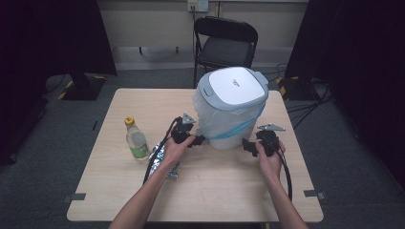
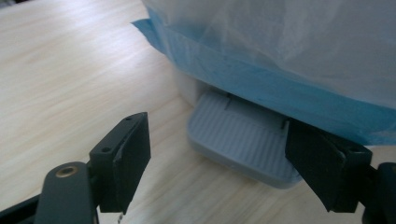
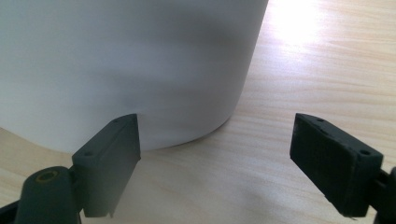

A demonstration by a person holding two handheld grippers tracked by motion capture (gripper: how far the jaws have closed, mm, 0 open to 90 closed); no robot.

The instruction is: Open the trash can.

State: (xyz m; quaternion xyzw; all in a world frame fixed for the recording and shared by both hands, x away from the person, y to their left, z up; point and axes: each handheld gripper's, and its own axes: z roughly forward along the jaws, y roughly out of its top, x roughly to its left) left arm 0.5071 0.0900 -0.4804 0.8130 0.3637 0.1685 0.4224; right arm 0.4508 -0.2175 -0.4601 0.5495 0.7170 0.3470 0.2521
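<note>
A white pedal bin [image 1: 232, 109] with a pale grey lid stands at the middle of the table, lined with a thin plastic bag that has a blue band [image 2: 261, 88]. My left gripper [image 1: 197, 139] is low at the bin's left front. In the left gripper view it [image 2: 224, 163] is open, and the ribbed grey foot pedal [image 2: 243, 137] lies just beyond and between its jaws, untouched. My right gripper [image 1: 248, 145] sits at the bin's right front. It [image 3: 229, 163] is open too, with its left jaw close in front of the white bin wall [image 3: 126, 70] and bare tabletop between the jaws.
A clear bottle with a yellow cap [image 1: 136, 140] stands on the wooden table [image 1: 215, 191] left of my left hand. Crumpled silver foil [image 1: 159, 156] lies under that forearm. A black folding chair [image 1: 224, 43] stands behind the table.
</note>
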